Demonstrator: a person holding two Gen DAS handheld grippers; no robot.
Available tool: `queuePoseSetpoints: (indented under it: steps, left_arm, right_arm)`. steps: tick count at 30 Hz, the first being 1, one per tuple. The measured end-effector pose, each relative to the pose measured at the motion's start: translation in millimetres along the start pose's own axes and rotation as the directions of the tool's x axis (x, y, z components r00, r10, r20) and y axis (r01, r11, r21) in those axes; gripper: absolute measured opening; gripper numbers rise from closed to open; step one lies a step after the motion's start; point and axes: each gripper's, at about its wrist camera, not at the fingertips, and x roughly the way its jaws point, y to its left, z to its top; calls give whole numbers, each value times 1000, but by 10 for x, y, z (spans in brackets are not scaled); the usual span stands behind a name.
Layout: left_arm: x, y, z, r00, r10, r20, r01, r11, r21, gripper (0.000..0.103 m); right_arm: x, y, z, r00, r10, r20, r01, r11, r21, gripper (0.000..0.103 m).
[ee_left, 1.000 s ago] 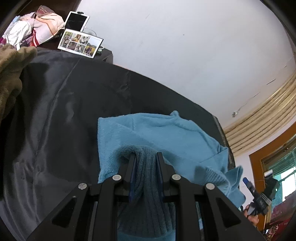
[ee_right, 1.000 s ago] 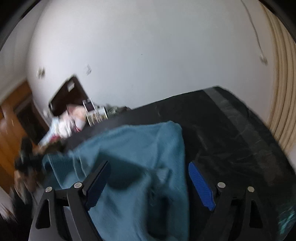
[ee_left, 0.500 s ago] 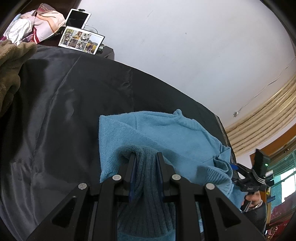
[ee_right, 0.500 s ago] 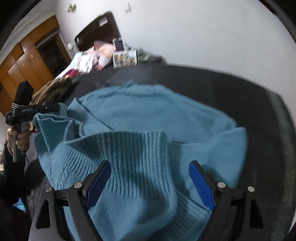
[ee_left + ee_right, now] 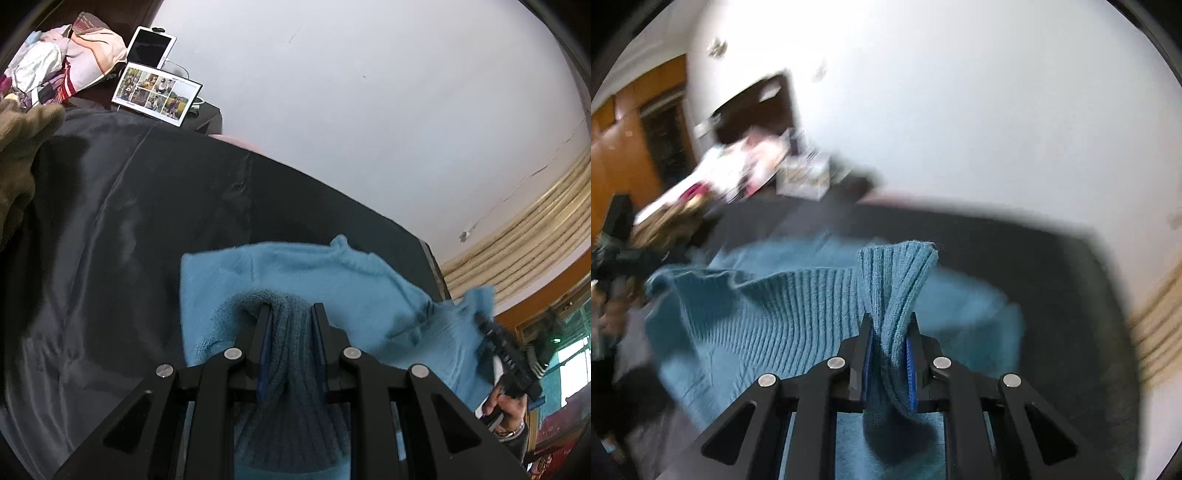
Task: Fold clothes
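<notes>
Sheet (image 5: 110, 229) dark; wall (image 5: 369, 92) white.

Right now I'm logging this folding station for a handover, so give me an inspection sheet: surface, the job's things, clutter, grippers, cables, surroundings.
Surface: black cloth cover, creased, spread over the work area.
Job's things: one blue knit sweater, partly lifted at its ribbed edge, not yet folded flat.
Clutter: olive-brown garment at the left edge; heap of pink and white fabric behind it; photo collage card and tablet at the far end.
Grippers: left gripper shut on the ribbed fabric; right gripper closing, a ribbed fold pinched between its blue pads.
Cables: a white lead by the tablet.
Surroundings: white wall, wooden cabinets, beige moulding.
</notes>
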Motion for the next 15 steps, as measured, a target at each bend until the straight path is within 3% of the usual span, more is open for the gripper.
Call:
queuePoseSetpoints:
  steps: [1,6,8,9,11,15]
  left_arm:
    - [46,-3,40,1000,5,2,-5,1000,-9,22]
    - [324,158,184,999,45,-18,-47,994,-99,22]
    - [362,253,222,998,64,-2,-64,989,-135,28]
    - [381,301,241,997,74,5,-72,986,-153,43]
    - [354,366,246,995,93,24,-88,981,-174,58]
    - [325,294,192,992,126,12,-124,988,-95,59]
  right_arm:
    - [-36,21,90,997,-60,40,61,998,-21,15]
    - [268,34,309,979,-180,94,180,984,6,15]
    - [584,-21,249,974,-219,54,216,975,44,16]
    - [743,-77,215,974,-224,23,222,972,75,16]
    - [995,-166,165,979,-200,-45,204,971,125,17]
    - [1152,-331,34,977,-158,-141,184,963,197,32]
